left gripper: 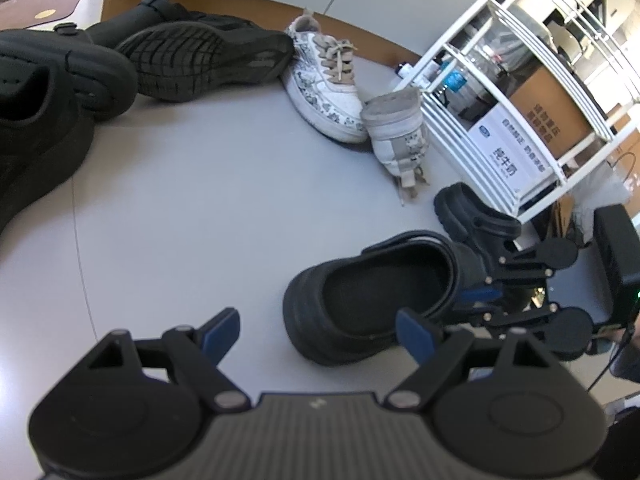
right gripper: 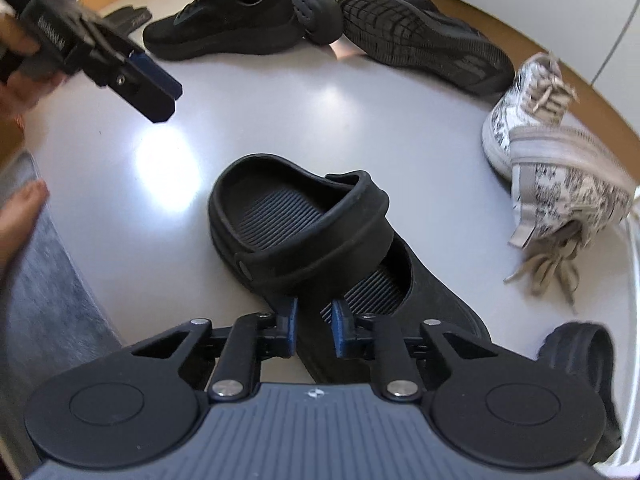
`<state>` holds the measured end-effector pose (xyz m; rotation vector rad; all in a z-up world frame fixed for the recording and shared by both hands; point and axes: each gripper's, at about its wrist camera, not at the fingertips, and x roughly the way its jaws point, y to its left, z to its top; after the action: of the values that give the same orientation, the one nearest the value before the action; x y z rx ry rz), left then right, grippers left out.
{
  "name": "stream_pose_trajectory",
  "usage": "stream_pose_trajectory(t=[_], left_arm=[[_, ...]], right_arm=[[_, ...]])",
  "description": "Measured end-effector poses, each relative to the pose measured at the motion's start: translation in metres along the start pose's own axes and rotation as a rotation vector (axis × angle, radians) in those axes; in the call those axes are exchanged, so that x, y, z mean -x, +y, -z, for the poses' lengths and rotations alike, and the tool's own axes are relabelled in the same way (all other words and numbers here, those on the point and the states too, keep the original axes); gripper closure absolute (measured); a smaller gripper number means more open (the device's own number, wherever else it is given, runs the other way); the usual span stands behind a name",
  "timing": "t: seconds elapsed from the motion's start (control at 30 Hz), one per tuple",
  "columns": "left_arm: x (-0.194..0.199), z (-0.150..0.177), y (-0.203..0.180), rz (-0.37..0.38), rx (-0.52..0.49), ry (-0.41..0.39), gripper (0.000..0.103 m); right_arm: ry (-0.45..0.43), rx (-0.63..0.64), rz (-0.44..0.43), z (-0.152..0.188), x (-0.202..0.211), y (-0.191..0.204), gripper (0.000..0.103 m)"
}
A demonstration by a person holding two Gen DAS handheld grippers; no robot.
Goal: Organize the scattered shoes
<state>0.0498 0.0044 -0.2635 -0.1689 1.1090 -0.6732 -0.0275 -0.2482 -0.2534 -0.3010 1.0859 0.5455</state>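
Black clog sits upright mid-floor, near patterned white sneakers. Right gripper pinches clog's side wall by strap — grasp step. Left gripper spread wide, empty, hovering just beside. Next, likely: lift clog, carry toward second clog beside white rack.

Ahead and to the right of the left claw we see a white wire rack standing on the pale grey floor. On its shelves sit a brown cardboard box, a white carton with blue print and some bottles. A wooden baseboard runs along the wall beyond.
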Motion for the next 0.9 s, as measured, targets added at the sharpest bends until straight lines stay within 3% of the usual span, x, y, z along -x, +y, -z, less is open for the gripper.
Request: stream_pose_trajectory(t=[0.13, 0.2, 0.27, 0.4, 0.9], left_arm=[[0.002, 0.001, 0.001, -0.002, 0.0, -0.001, 0.016], [0.003, 0.001, 0.002, -0.004, 0.007, -0.003, 0.016], [0.004, 0.001, 0.003, -0.002, 0.013, -0.006, 0.016], [0.005, 0.002, 0.004, -0.003, 0.016, -0.007, 0.016], [0.0, 0.0, 0.001, 0.008, 0.012, 0.007, 0.016]], right_arm=[[0.0, 0.06, -0.049, 0.008, 0.009, 0.004, 0.081], [-0.005, 0.091, -0.032, 0.011, 0.015, 0.004, 0.053], [-0.018, 0.097, -0.007, 0.013, 0.021, 0.0, 0.038], [-0.023, 0.086, 0.035, 0.015, 0.022, -0.012, 0.02], [0.016, 0.121, 0.072, 0.024, -0.01, -0.015, 0.014]])
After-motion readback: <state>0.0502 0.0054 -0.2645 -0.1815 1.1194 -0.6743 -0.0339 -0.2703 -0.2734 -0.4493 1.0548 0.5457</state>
